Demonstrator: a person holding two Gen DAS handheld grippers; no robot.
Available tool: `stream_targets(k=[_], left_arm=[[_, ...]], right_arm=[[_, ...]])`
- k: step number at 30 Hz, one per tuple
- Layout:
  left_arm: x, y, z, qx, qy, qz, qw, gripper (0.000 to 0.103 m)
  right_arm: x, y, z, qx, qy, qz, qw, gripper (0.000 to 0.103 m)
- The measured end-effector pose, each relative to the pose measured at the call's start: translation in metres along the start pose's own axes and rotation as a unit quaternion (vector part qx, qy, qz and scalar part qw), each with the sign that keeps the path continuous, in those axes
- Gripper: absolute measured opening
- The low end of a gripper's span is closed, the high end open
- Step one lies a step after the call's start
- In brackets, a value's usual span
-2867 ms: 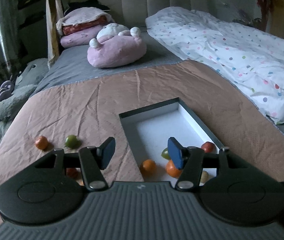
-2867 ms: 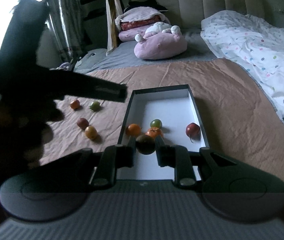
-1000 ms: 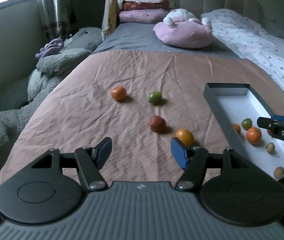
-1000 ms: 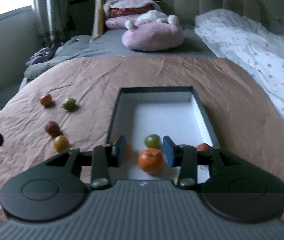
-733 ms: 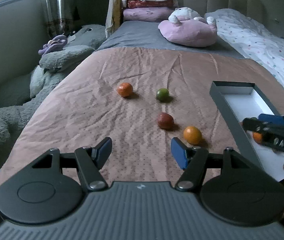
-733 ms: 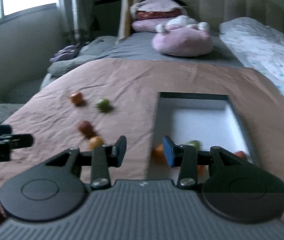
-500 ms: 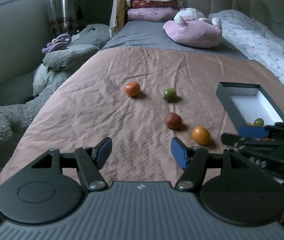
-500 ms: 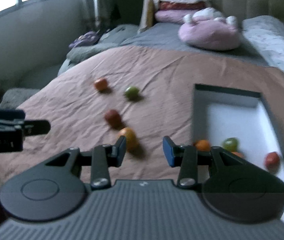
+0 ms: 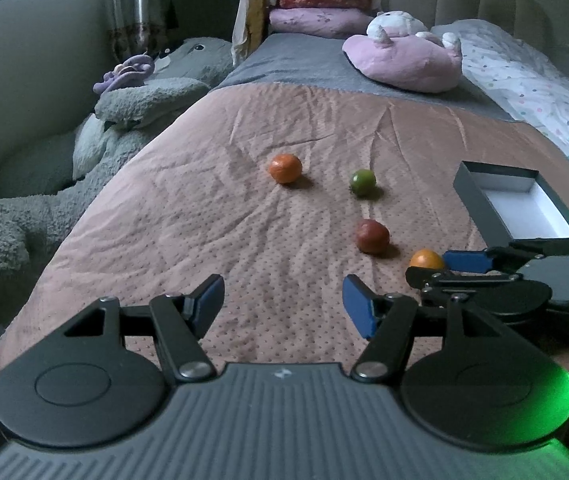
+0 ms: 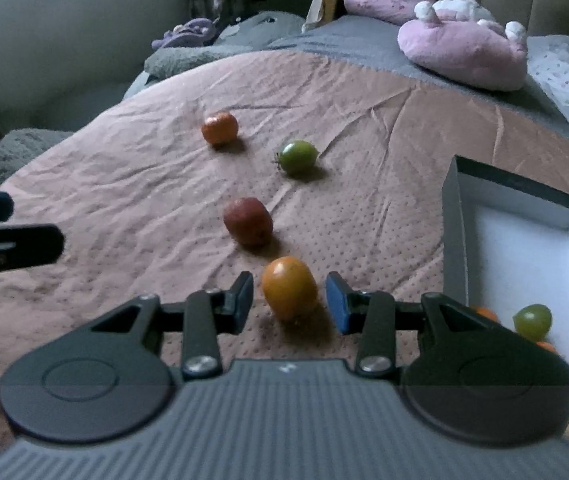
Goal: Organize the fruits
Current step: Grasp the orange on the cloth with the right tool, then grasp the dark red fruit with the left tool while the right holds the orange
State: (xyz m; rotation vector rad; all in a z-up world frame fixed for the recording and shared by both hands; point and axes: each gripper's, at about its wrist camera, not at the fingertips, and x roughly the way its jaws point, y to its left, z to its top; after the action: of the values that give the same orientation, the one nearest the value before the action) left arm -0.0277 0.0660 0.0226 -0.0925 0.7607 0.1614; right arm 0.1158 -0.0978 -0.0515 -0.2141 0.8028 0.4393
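Fruits lie loose on the pink bedspread (image 10: 132,200) left of the box (image 10: 450,236): an orange tomato (image 10: 289,293) nearest it, then a red fruit (image 10: 247,221), a green tomato (image 10: 297,156) and a tangerine (image 10: 219,128) farther off. Right gripper (image 10: 289,304) brackets the orange tomato, jaws part open with gaps either side, nothing gripped; left gripper (image 9: 280,303) hovers wider open and empty, well left of the box. Risk: the round tomato on soft, creased cloth could roll or squirt out if one pad touches first, or bruise under a hard squeeze.
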Motion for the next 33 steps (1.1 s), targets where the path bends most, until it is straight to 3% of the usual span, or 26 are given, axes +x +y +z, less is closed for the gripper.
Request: stream_targets(k=[3,8,16,21,29,32,33], left_arm=[[0.002,0.000,0.000,-0.001,0.001,0.000,1.0000,0.071],[0.005,-0.004,0.000,0.003,0.003,0.000,1.0000,0.071],[0.024,-0.033,0.011,0.029,-0.005,-0.015,0.9994,0.071],[0.052,-0.061,0.020,0.048,-0.014,-0.021,0.9986,0.078],[0.116,-0.086,0.036,0.049,0.006,-0.012,0.9987,0.078],[0.134,-0.091,0.036,0.054,0.015,-0.006,0.9984,0.062],[0.140,-0.092,0.035,0.053,0.024,-0.015,0.9982,0.052]], right_arm=[[0.004,-0.001,0.000,0.001,0.007,0.003,1.000,0.035],[-0.005,-0.002,-0.003,0.008,-0.002,0.004,1.000,0.034],[-0.061,-0.009,-0.014,0.027,-0.038,0.011,0.999,0.034],[-0.095,-0.024,-0.032,0.049,-0.043,0.005,0.998,0.034],[-0.140,-0.047,-0.034,0.059,-0.065,-0.016,0.996,0.034],[-0.154,-0.050,-0.031,0.055,-0.079,-0.020,0.995,0.034],[-0.158,-0.051,-0.030,0.053,-0.083,-0.022,0.995,0.034]])
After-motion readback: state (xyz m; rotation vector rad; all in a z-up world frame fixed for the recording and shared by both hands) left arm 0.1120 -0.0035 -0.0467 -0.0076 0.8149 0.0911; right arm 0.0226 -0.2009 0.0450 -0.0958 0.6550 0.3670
